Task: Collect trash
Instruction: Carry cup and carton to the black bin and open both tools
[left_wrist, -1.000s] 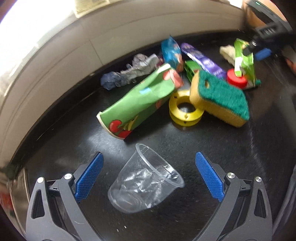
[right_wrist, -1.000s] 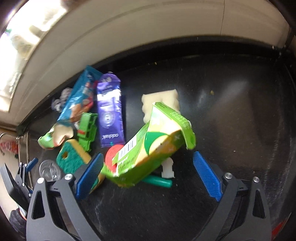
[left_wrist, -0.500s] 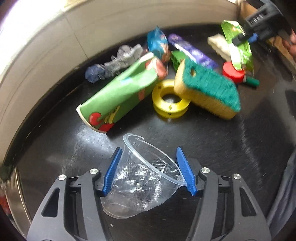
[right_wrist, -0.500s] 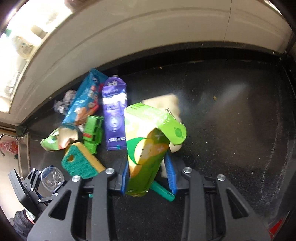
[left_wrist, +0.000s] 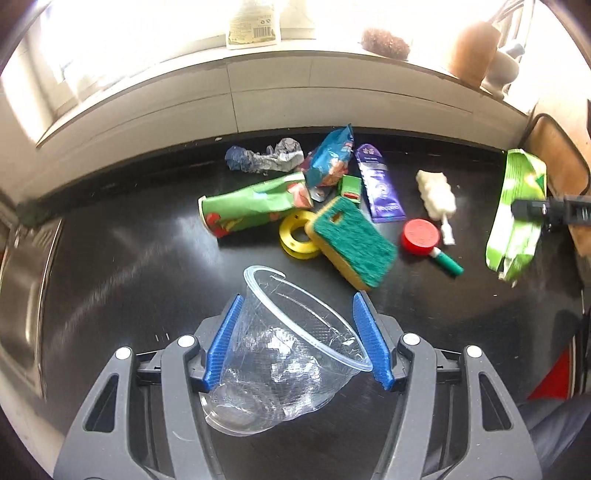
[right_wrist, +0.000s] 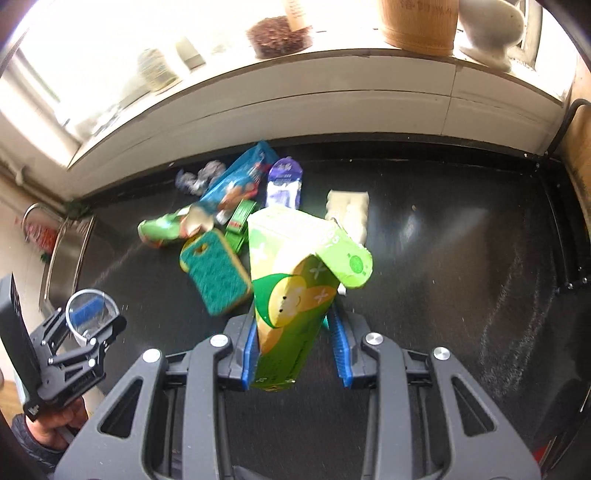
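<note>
My left gripper (left_wrist: 295, 336) is shut on a clear plastic cup (left_wrist: 284, 354), held above the black counter (left_wrist: 129, 277); the cup also shows in the right wrist view (right_wrist: 90, 314). My right gripper (right_wrist: 293, 341) is shut on a green juice carton (right_wrist: 295, 295), lifted off the counter; the carton also shows at the right of the left wrist view (left_wrist: 519, 214). On the counter lie a crushed green paper cup (left_wrist: 251, 205), a blue snack bag (left_wrist: 330, 160), a purple wrapper (left_wrist: 378, 184) and crumpled foil (left_wrist: 264, 158).
A green-and-yellow sponge (left_wrist: 351, 245), a yellow ring (left_wrist: 295, 234), a red cap (left_wrist: 421, 234), a white brush (left_wrist: 436, 197) and a green toy block (left_wrist: 351, 186) lie among the trash. A steel sink (left_wrist: 26, 277) is at the left. A tiled wall and a windowsill with jars stand behind.
Both grippers closed from open, the left on the clear cup and the right on the juice carton, and both have lifted and pulled back from the pile.
</note>
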